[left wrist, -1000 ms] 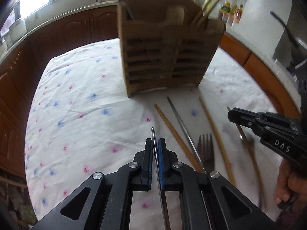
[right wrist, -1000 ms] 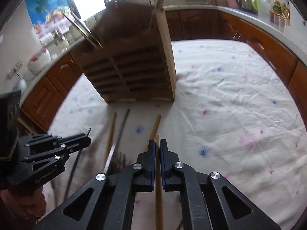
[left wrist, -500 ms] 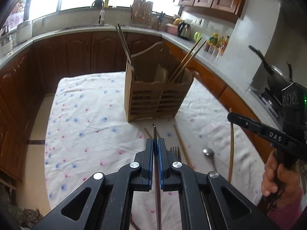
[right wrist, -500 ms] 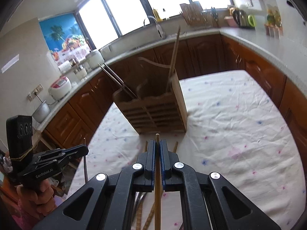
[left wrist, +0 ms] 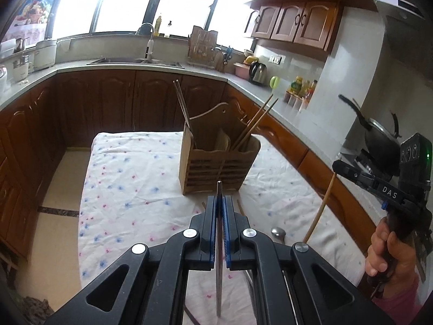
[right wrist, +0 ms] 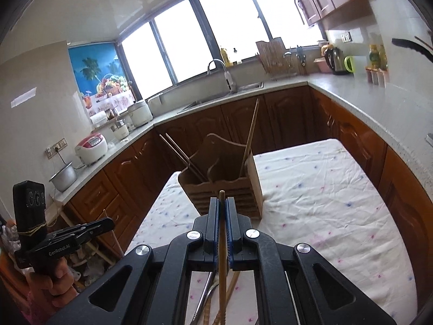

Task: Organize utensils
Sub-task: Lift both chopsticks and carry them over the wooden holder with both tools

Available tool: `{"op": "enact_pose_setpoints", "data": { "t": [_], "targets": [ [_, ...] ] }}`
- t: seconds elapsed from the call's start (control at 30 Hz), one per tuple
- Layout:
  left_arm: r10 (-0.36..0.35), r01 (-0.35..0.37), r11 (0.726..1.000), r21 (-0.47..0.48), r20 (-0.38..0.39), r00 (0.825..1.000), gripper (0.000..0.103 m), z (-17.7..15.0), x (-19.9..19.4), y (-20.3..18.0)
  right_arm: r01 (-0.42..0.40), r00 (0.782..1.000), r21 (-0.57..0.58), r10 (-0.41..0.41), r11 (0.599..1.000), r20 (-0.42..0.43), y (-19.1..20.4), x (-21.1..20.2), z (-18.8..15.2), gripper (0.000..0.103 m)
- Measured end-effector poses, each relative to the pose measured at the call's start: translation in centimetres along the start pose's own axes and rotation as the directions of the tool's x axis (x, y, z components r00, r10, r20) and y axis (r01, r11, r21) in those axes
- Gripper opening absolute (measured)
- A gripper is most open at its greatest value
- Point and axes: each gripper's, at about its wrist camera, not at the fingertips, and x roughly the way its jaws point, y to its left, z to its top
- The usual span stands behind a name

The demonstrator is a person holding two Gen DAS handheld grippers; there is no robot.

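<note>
A wooden slatted utensil holder stands on the cloth-covered table; it also shows in the right wrist view, with metal and wooden chopsticks leaning in it. My left gripper is shut on a metal chopstick, held high above the table. My right gripper is shut on a wooden chopstick, also raised; it shows at the right of the left wrist view. A spoon and more utensils lie on the cloth below.
Kitchen counters with brown cabinets wrap around the table. A sink, kettle, rice cookers and a black wok sit on the counters. Floor shows to the table's left.
Both grippers have risen well above the table, each carrying its chopstick. The holder and the loose utensils now sit farther below.
</note>
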Motion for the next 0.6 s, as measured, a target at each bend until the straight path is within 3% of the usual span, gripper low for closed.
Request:
{"op": "enact_pose_setpoints", "data": {
  "t": [0.6],
  "targets": [
    [-0.025, 0.026, 1.0, -0.017, 0.086, 0.996, 0.003, 0.4, -2.0, 0.8, 0.002, 0.997, 0.022, -0.003, 1.0, 0.08, -0.2, -1.8, 0.8, 0.005]
  ]
}}
